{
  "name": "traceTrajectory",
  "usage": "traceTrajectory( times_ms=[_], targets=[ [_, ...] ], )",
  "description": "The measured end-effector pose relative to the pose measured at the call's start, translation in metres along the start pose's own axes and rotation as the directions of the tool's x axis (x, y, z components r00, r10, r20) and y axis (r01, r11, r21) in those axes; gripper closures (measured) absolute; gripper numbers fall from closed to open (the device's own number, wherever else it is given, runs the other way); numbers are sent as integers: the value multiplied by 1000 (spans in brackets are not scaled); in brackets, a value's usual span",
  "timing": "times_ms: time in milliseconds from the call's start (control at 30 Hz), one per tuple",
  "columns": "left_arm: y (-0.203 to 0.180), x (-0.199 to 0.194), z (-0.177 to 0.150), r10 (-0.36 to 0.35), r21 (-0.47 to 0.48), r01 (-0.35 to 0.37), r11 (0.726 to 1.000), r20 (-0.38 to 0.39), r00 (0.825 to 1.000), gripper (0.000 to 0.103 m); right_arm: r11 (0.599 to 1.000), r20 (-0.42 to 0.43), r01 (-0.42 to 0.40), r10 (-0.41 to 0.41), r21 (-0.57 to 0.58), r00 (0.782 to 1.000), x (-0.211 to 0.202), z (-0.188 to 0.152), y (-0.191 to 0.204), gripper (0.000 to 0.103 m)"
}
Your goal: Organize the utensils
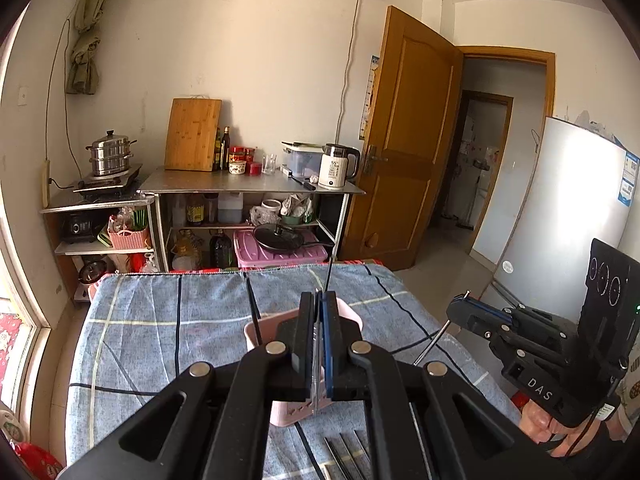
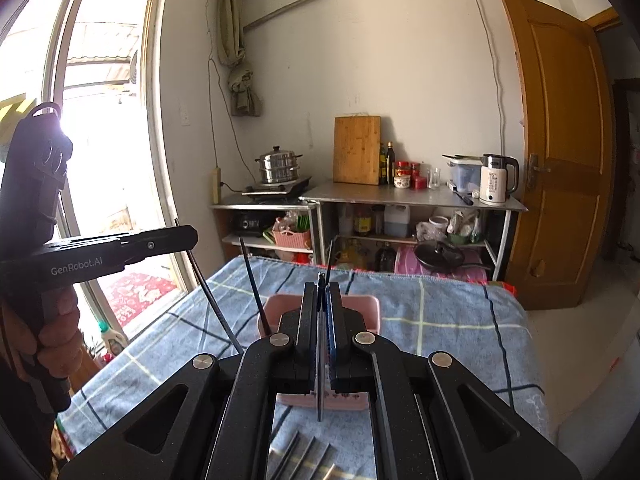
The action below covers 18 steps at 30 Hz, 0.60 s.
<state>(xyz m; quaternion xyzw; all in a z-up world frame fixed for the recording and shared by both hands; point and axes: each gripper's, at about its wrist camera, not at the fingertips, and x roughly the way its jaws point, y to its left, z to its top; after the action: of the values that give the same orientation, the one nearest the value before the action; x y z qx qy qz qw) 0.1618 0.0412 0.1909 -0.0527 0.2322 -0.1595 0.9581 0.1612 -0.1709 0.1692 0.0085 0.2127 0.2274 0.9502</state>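
Note:
A pink basket stands on the blue plaid cloth, with two dark chopsticks upright in it. My left gripper is shut on a thin chopstick and hangs over the basket's near side. To its right, my right gripper is shut on a silver chopstick, which slants down. Several loose chopsticks lie on the cloth in front of the basket.
Beyond the table's far edge stands a metal counter with a cutting board, a kettle and a steamer pot. A wooden door and a fridge are at the right, a window at the left.

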Motion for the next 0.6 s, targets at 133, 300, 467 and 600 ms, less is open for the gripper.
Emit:
traceTrajectory(
  times_ms=[133,300,467,600],
  targets=[
    [8,7,14,11,-18,-11,1000,27,1000,99,1000,39,-9,9,10,999,9,17,2,99],
    [18,18,18,33,-29,-32,999,29,999,99,1000,57,-18,16,23,998,26,27,3,99],
    [28,34,12,49,-40,-48,998,14,999,99,999,37,-25,24,44,999,51,21,3,99],
    [36,51,1,59,-50,-60,997,-20,998,99,998,-13,-25,26,62,1000,73,7,0,99]
  ],
)
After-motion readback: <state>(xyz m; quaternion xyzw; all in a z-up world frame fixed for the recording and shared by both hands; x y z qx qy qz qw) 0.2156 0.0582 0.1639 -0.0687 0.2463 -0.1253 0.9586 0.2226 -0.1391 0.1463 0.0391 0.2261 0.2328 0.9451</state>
